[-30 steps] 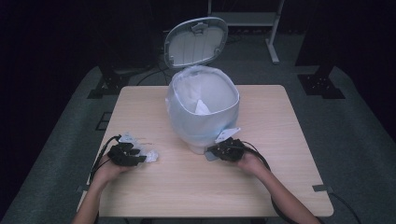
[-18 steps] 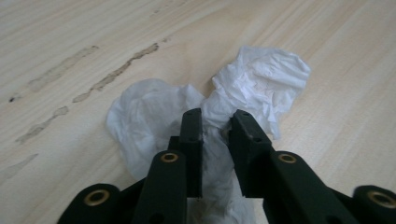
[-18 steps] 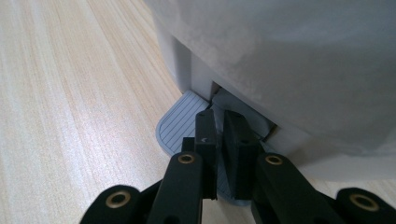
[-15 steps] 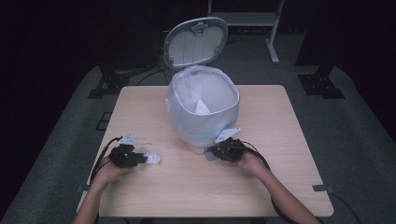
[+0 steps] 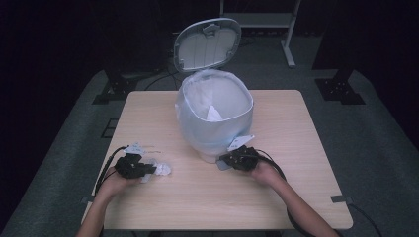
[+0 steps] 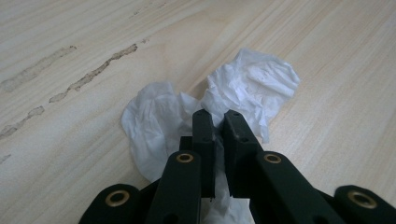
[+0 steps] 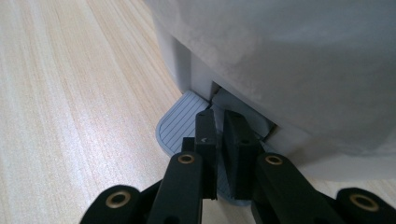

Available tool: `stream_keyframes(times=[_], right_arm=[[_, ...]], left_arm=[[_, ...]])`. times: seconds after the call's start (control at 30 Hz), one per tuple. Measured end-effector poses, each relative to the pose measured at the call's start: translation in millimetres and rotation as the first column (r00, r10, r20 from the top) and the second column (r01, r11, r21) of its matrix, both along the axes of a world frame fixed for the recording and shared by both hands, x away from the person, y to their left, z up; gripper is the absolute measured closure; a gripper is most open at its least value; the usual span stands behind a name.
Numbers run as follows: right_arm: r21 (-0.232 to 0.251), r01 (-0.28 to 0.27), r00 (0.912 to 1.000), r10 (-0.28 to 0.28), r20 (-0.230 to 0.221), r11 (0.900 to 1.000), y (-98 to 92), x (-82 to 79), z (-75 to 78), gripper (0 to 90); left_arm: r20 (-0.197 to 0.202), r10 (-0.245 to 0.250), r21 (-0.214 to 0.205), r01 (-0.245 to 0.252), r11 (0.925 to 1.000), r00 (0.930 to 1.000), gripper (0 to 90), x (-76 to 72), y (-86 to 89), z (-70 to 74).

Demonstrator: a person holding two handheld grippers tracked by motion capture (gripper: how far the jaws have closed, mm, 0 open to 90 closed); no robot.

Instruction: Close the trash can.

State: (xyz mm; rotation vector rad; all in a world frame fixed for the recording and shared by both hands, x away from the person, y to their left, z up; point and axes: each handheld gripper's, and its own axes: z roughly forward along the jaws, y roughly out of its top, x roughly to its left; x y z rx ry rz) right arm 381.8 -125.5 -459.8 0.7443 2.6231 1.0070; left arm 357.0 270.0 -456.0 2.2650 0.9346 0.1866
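Note:
A crumpled white tissue (image 6: pixel 252 84) lies on the wooden table (image 5: pixel 286 187) at the front left (image 5: pixel 163 170). My left gripper (image 6: pixel 217 116) lies low over it (image 5: pixel 148 169). Its jaws have just been closing and now pinch a fold of the tissue. A grey pedal bin (image 5: pixel 215 118) with a white liner stands mid-table, its lid (image 5: pixel 207 44) tipped up and open. My right gripper (image 7: pixel 217 116) is shut, with its tips resting on the bin's ribbed foot pedal (image 7: pixel 180 126) at the bin's front base (image 5: pixel 225 160).
A scrap of white paper (image 5: pixel 213 114) lies inside the bin. The liner (image 7: pixel 299 56) bulges over the bin's wall just above the right gripper. Faint smears (image 6: pixel 93 74) mark the tabletop. Dark stands and cables (image 5: pixel 346 84) ring the table on the floor.
The left gripper's jaws have drawn together on the tissue. Both hands have kept their places, and the lid stays up.

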Motion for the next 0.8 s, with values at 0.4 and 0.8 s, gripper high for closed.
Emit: stream_keyframes(times=[0.4, 0.8], right_arm=[[-0.001, 0.001, 1.0, -0.001, 0.002, 1.0, 0.2, 0.0, 0.1, 83.9], [-0.001, 0.0, 1.0, 0.0, 0.004, 1.0, 0.0, 0.2, 0.0, 83.9]], left_arm=[[0.004, -0.021, -0.019, 0.021, 0.9996, 0.9998, 84.3, -6.5, 1.0, 12.4], [0.0, -0.04, -0.008, 0.04, 0.9992, 0.9992, 84.3, -10.6, -2.4, 19.8]])
